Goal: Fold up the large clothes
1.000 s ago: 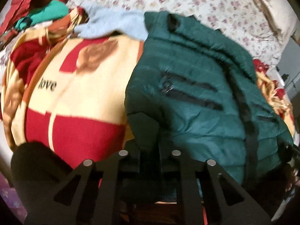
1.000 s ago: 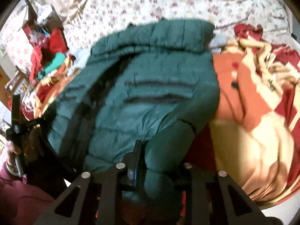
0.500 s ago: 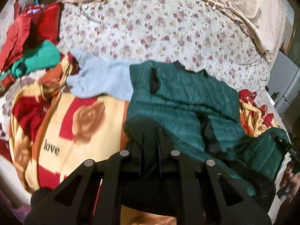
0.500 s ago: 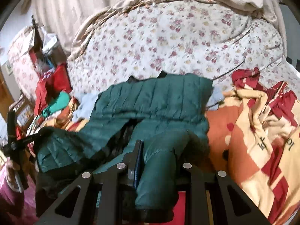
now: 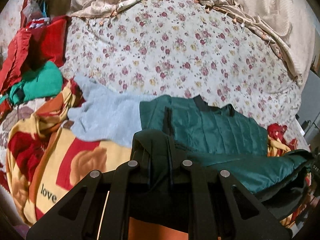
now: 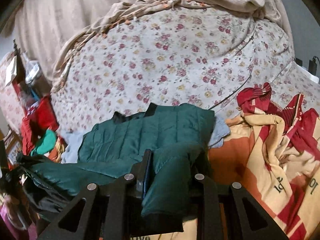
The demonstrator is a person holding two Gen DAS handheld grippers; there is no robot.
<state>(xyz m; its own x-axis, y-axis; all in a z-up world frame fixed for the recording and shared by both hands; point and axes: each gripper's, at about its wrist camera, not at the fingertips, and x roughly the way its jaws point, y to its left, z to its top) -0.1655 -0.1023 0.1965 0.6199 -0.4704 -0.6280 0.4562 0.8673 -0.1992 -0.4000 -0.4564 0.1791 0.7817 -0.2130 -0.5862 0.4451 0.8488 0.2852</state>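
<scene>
Both hand-held grippers have come up and back since the earlier frames, dragging the near end of the green puffer jacket (image 5: 216, 132) off the patterned blanket (image 5: 84, 160) with them. More of the floral bedsheet (image 5: 180, 56) shows now beyond the jacket.

Left hand-held gripper (image 5: 159, 156): jaws together, clamped on a dark fold of the jacket's edge. Right hand-held gripper (image 6: 170, 172): clamped on a thick padded roll, looks like a sleeve or hem corner (can't tell which).

Jacket position: far half lies flat on the bed, collar end toward the far edge, partly over a light blue garment (image 5: 108, 118). Near half hangs lifted between the two grips, slack and sagging in the middle.

Read: this looks like the start of a bottom-to-top fold. Near hem is up, not yet carried over the far half. Next move likely needs both grips travelling forward together and level, so the hem lands square on the collar end.

Risk: puffer fabric is slippery and bulky, and the sagging middle could bunch under the fold. Loose clothes pile (image 5: 34, 80) sits at the bed's left edge, clear of the jacket.
</scene>
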